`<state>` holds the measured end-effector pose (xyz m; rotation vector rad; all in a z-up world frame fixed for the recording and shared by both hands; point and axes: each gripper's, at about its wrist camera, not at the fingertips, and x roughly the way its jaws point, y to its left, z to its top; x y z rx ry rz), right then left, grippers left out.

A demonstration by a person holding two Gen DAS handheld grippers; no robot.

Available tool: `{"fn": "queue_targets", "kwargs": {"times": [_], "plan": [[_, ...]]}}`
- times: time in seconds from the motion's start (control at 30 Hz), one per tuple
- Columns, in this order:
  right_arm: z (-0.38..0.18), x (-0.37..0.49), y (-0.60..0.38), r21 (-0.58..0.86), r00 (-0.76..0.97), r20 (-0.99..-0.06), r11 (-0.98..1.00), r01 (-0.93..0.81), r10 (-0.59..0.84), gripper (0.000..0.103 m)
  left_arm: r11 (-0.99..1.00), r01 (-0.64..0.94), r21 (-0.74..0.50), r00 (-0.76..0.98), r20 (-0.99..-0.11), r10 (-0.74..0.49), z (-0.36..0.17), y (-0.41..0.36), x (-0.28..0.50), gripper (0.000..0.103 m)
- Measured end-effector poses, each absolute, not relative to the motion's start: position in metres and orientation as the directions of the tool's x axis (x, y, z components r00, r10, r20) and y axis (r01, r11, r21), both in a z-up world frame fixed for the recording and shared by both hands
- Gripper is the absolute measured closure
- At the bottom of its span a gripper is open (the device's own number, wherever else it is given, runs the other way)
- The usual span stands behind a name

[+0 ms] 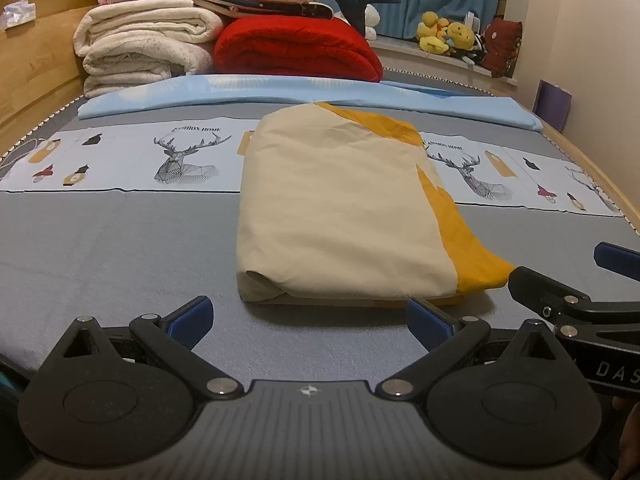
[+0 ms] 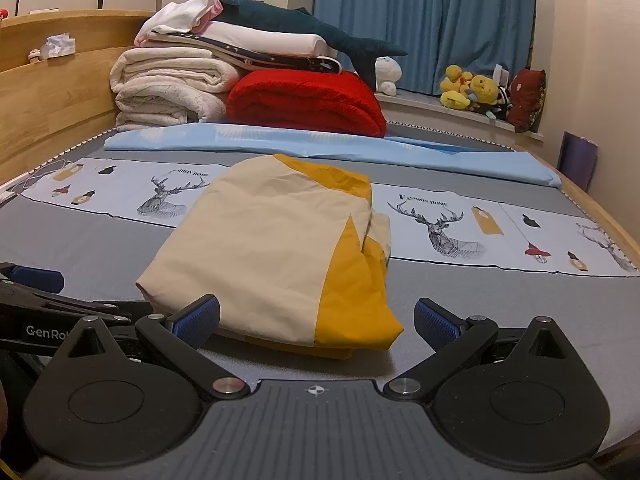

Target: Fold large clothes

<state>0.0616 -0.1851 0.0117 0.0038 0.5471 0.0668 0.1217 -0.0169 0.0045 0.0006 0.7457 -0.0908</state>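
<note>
Both grippers' fingers (image 1: 190, 316) (image 2: 436, 322) spread empty (nothing held); cream-and-mustard garment (image 1: 344, 216) lies folded.

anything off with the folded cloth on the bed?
Mostly tidy. The cream-and-yellow cloth lies folded on the bed, but its right side is uneven: a yellow layer sticks out past the cream one, with a rumpled tuck midway. Both grippers are open, holding nothing.

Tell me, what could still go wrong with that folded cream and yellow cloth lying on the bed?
1. The folded cream and mustard-yellow cloth has a loose yellow flap at its right side; a nudge there may undo the fold.
2. Both tongs, left and right, are open and close to its near edge, so they might snag it.
3. The long pale blue folded sheet lies just behind; pushing the bundle back could rumple it.
</note>
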Motion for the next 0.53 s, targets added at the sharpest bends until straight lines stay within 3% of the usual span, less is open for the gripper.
{"fn": "queue_targets", "kwargs": {"times": [0.53], "plan": [[0.0116,0.0614,-0.1852,0.021,0.852,-0.52,0.998,-0.063,0.065,0.001,0.996,0.087,-0.03,0.731,-0.677,-0.084,0.003,-0.0156,0.1221,0.001]]}}
